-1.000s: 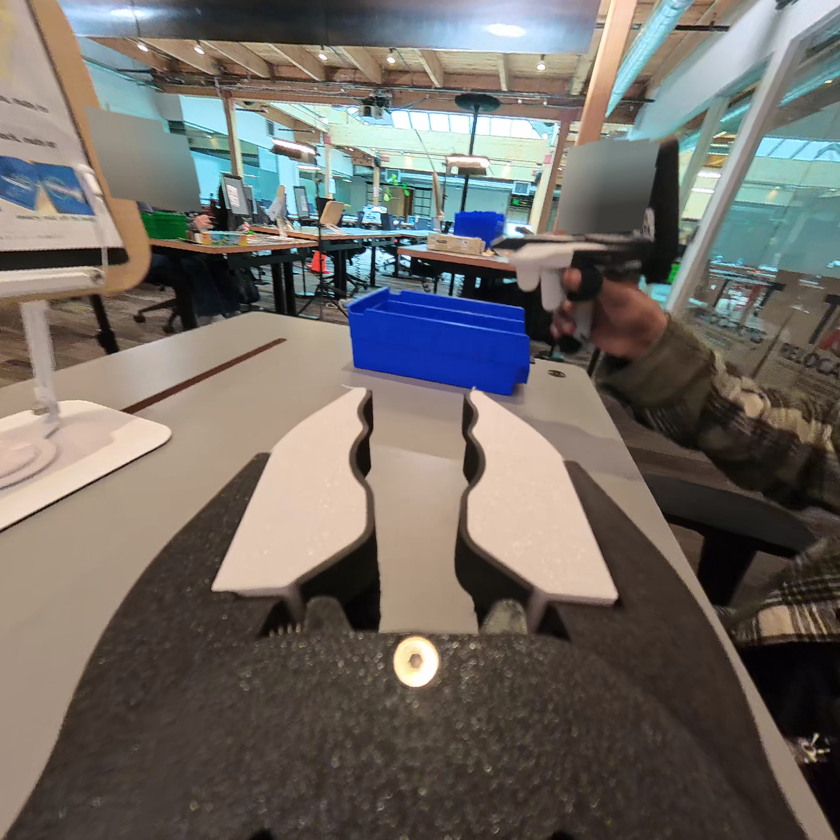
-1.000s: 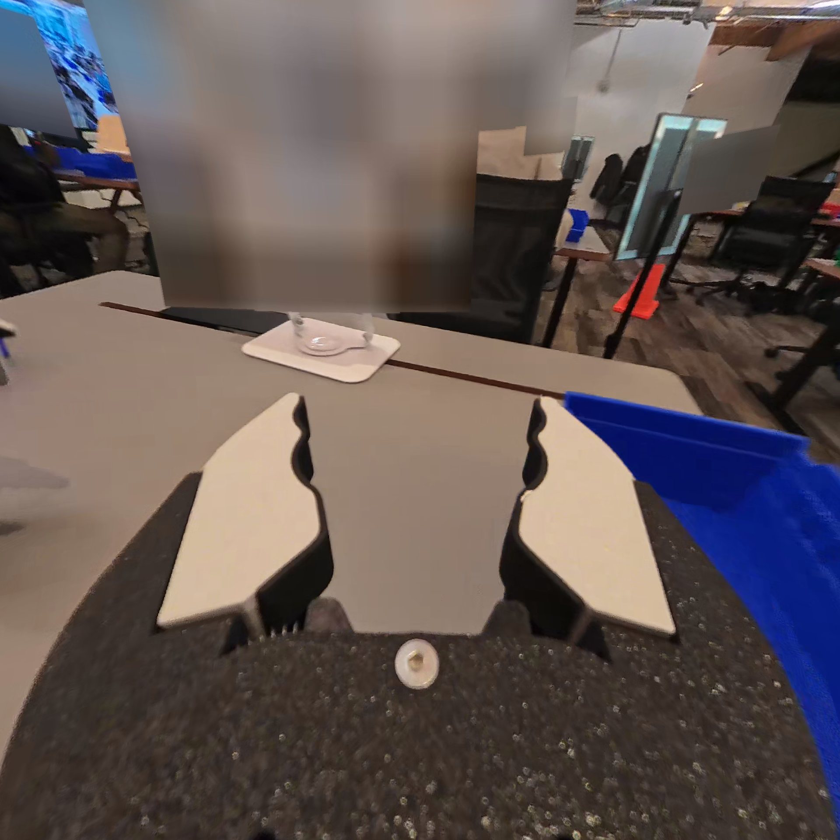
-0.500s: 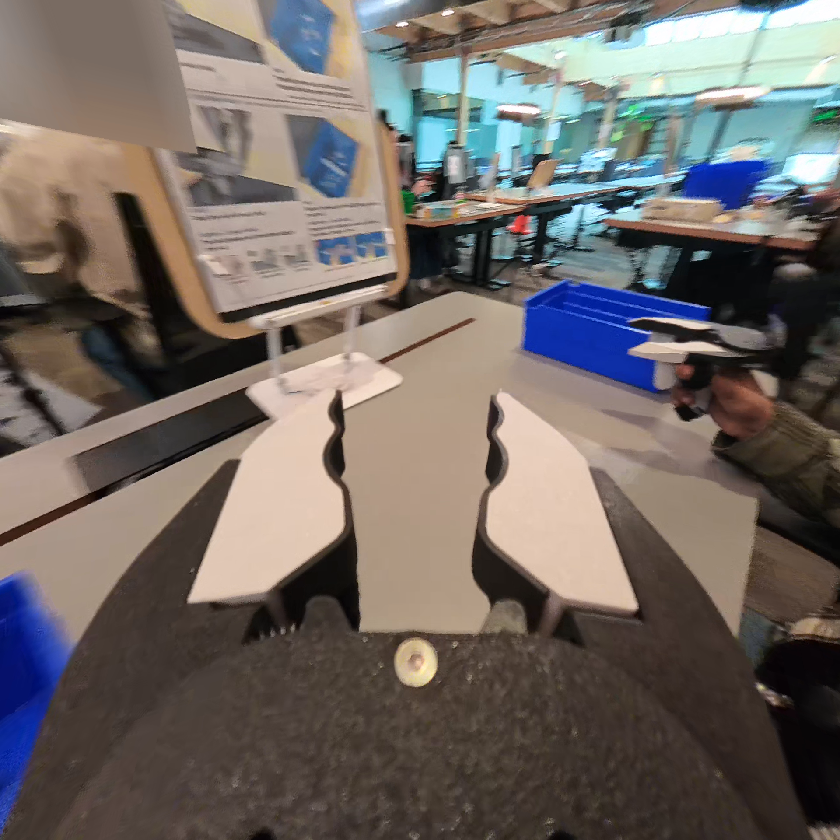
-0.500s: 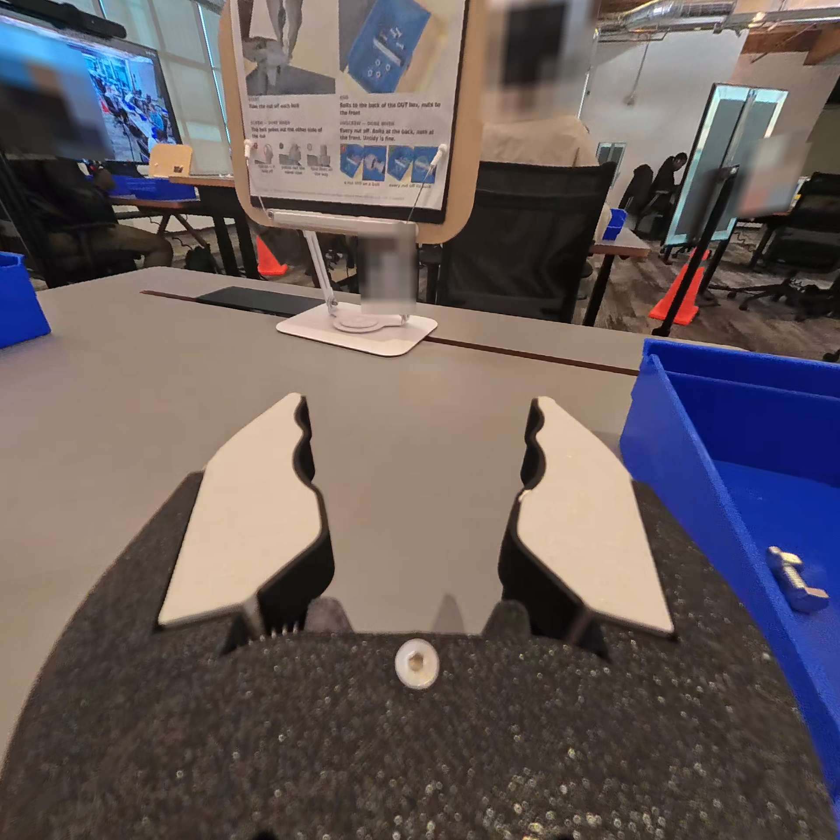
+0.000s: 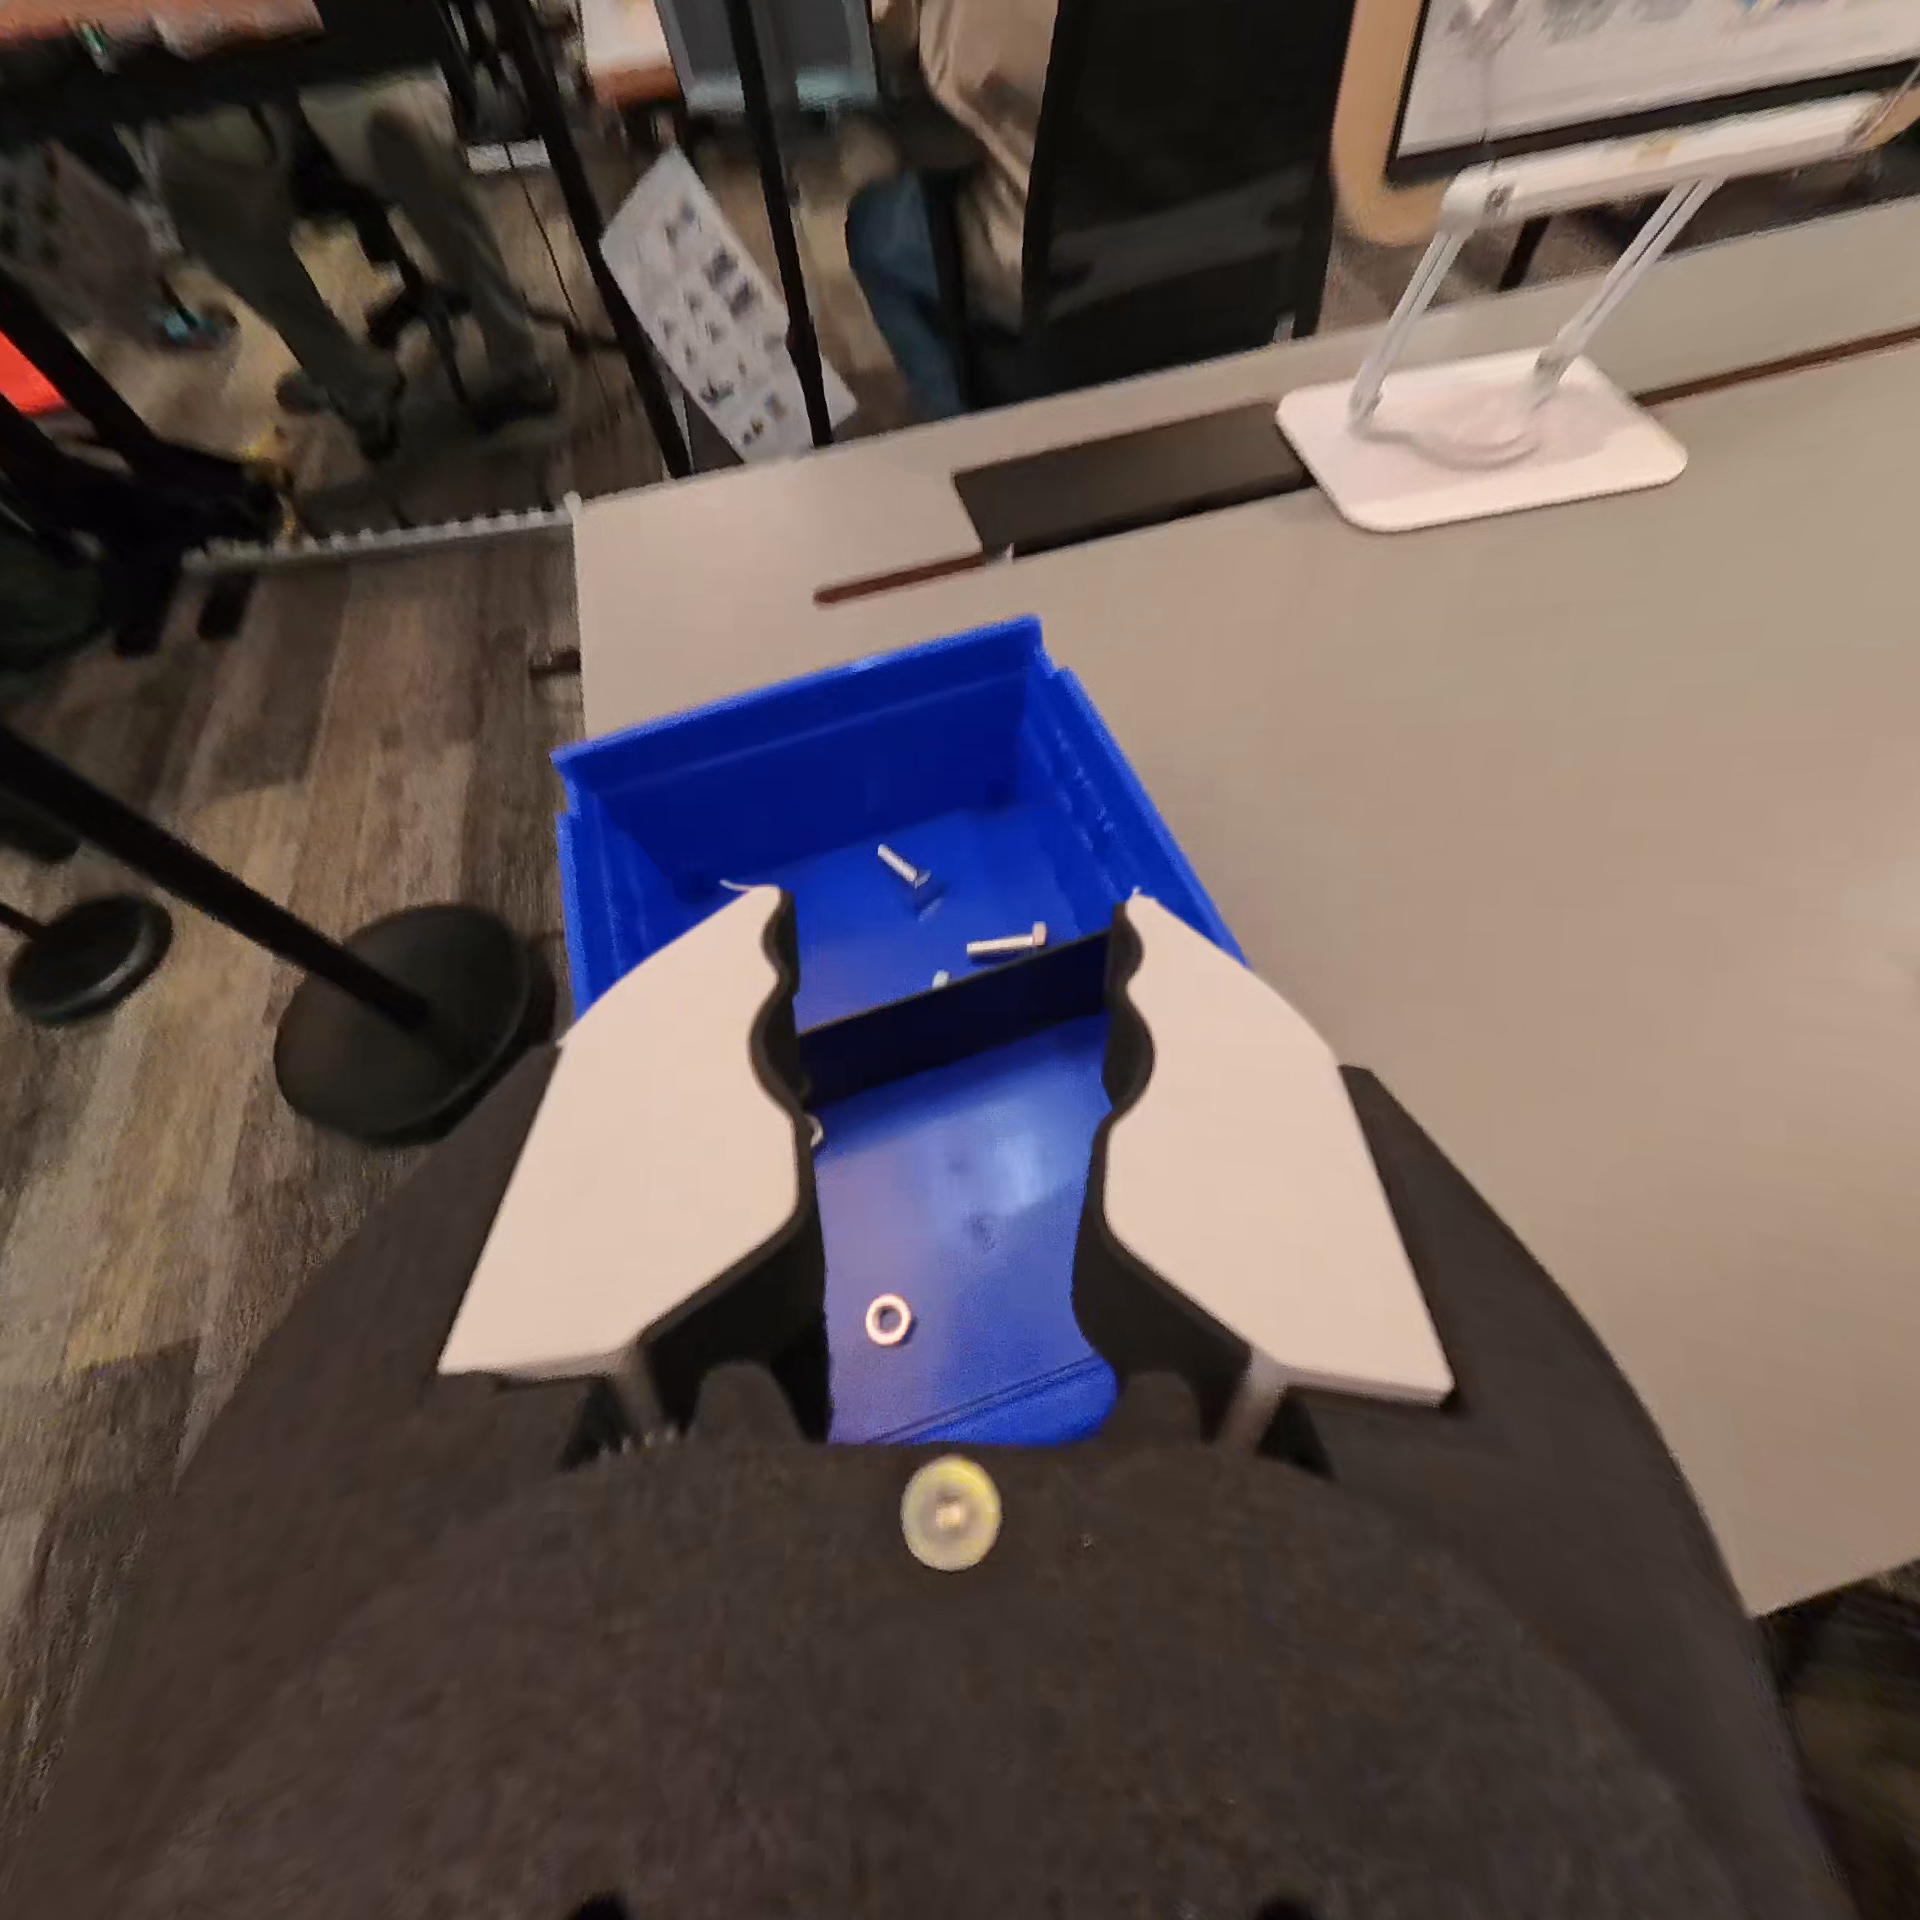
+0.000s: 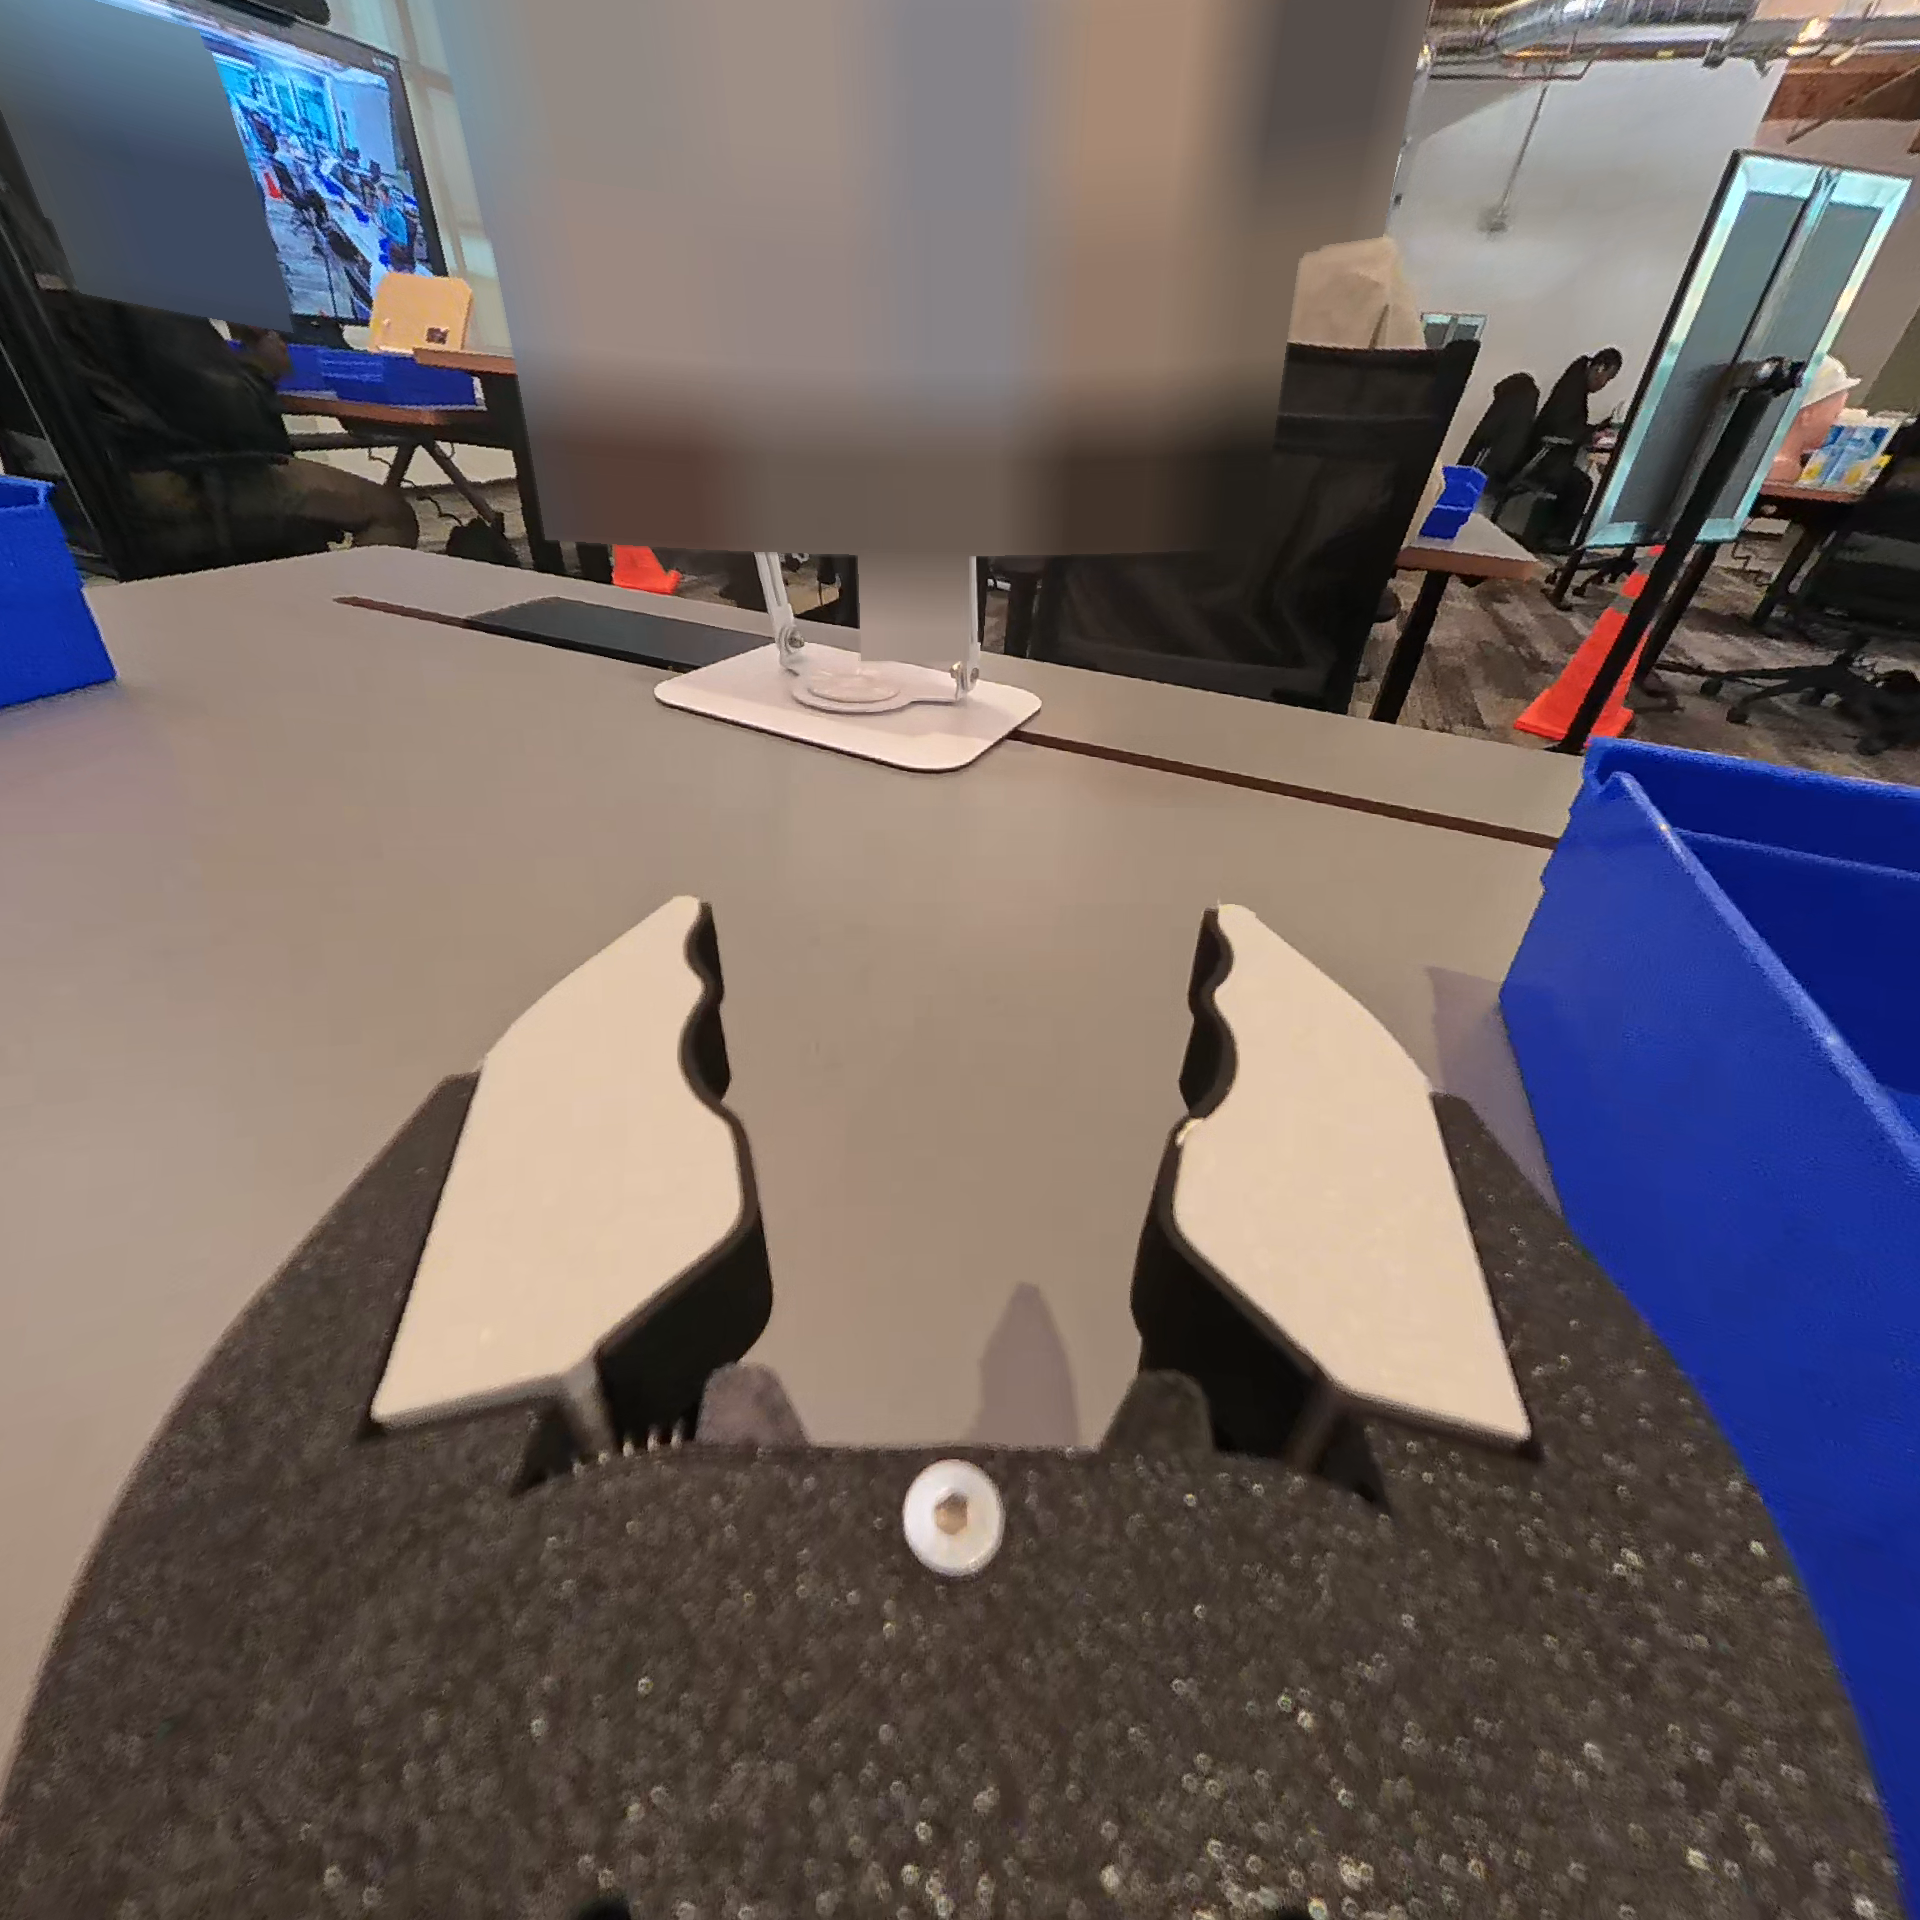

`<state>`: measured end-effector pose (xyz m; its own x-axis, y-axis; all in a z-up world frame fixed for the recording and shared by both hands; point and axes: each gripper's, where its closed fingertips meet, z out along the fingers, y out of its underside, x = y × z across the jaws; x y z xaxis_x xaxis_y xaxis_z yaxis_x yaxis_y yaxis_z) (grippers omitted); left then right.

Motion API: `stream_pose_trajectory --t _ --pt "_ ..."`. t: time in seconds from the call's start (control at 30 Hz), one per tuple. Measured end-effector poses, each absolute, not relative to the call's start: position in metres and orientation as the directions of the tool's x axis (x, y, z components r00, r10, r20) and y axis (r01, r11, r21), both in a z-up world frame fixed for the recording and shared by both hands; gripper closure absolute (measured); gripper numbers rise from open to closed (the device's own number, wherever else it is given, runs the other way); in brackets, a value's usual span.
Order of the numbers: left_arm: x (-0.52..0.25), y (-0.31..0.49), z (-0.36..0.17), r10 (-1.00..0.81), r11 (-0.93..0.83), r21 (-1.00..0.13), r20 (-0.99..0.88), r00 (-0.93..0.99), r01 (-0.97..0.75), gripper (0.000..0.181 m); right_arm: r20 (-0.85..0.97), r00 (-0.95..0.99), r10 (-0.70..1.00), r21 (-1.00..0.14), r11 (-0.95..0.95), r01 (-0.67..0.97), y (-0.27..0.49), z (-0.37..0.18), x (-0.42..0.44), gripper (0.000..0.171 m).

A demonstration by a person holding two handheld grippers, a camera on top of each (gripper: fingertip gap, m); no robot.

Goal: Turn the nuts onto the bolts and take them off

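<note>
In the left wrist view a blue bin point(image 5: 831, 748) stands at the table's left end, split by a divider point(image 5: 945, 1023). Its far section holds a few silver bolts, one point(image 5: 902, 864) near the middle and one point(image 5: 1006, 943) by the divider. Its near section holds a small silver nut point(image 5: 888, 1320). My left gripper point(image 5: 945, 914) is open and empty, hovering above the bin. My right gripper point(image 6: 956, 914) is open and empty over bare grey table. A second blue bin point(image 6: 1756, 1091) stands just right of it; its contents are hidden.
A white stand base point(image 6: 847, 701) holding a board sits at the table's back edge, also in the left wrist view point(image 5: 1481, 447). The left bin shows at the far left of the right wrist view point(image 6: 42, 603). A black post base point(image 5: 400, 1018) stands on the floor left of the table. The left gripper's tips are roughly 70 cm from the right gripper's.
My left gripper swung left and tilted down, from facing the stand to hovering over the left bin. My right gripper shifted slightly, and the bolt in the right bin dropped out of view.
</note>
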<state>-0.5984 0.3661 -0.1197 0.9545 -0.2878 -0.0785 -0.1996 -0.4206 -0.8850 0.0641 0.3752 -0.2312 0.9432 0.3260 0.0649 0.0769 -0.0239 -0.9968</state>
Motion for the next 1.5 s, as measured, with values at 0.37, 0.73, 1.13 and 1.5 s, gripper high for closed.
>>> stream_pose_trajectory --t 0.37,0.73,1.13,1.5 --pt "-0.594 0.449 -0.188 -0.282 -0.7 -0.694 0.049 0.958 -0.171 0.124 0.09 0.942 0.322 -0.996 0.008 0.092 0.381 -0.23 0.057 0.09" --pt "-0.606 0.491 -0.233 -0.17 -0.853 -0.512 0.092 0.981 -0.1 0.123 0.09 0.947 0.307 -0.996 0.047 0.079 0.379 -0.227 0.065 0.095" --pt "-0.6 0.502 -0.277 -0.097 -0.934 -0.355 0.132 0.986 -0.044 0.142 0.1 0.95 0.297 -0.995 0.059 0.087 0.376 -0.227 0.069 0.096" --pt "-0.593 0.51 -0.303 -0.04 -0.965 -0.263 0.149 0.988 0.001 0.148 0.086 0.946 0.314 -0.996 0.051 0.074 0.374 -0.229 0.071 0.096"
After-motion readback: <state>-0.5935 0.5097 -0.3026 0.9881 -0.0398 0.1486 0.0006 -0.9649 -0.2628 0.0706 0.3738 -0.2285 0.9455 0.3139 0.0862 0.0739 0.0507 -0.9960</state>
